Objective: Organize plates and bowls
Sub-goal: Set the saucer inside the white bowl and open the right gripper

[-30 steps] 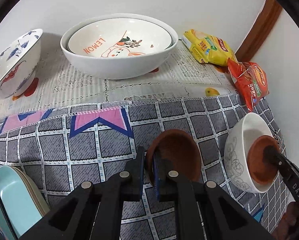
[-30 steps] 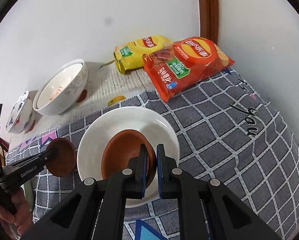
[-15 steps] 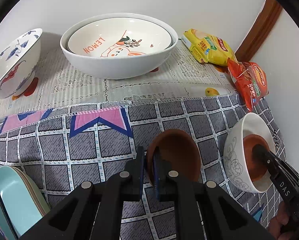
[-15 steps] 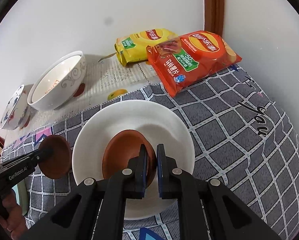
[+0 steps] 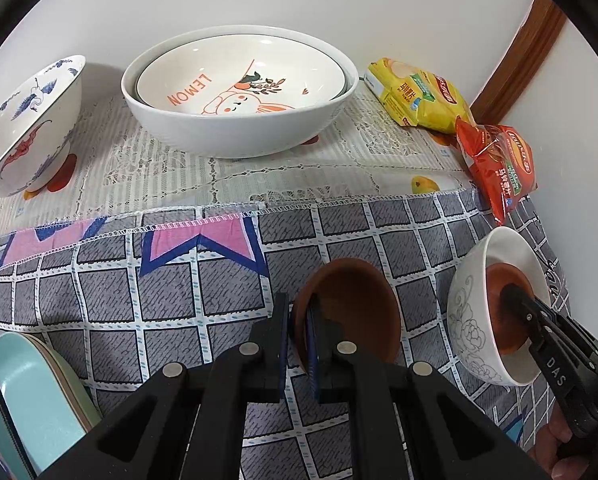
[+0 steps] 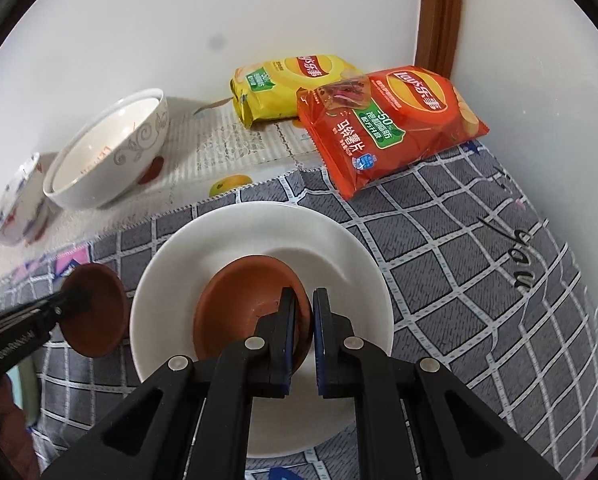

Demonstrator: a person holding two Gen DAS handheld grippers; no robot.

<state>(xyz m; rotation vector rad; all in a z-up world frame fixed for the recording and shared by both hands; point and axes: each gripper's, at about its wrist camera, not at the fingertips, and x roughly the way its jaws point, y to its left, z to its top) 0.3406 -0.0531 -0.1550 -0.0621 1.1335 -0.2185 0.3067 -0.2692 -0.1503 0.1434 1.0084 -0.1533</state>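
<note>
- The right gripper point(image 6: 301, 334), clamped on a brown saucer's point(image 6: 243, 300) rim, has lowered it deeper into the white bowl point(image 6: 339, 248); release looks near.
- The left gripper point(image 5: 297, 344) stays pinched on a second saucer point(image 5: 355, 304) at the bowl's nine o'clock, likely next.

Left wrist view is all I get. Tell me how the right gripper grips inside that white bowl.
Observer: The right gripper is shut on the near rim of a brown bowl, one finger inside, one outside.
Operator: Report where that bowl sits.
Observer: Low in the middle of the white bowl, with white showing on both sides and behind.
Operator: Now describe the big lemon bowl's outside.
Observer: The big bowl bears a grey scroll pattern on its outer wall.
</note>
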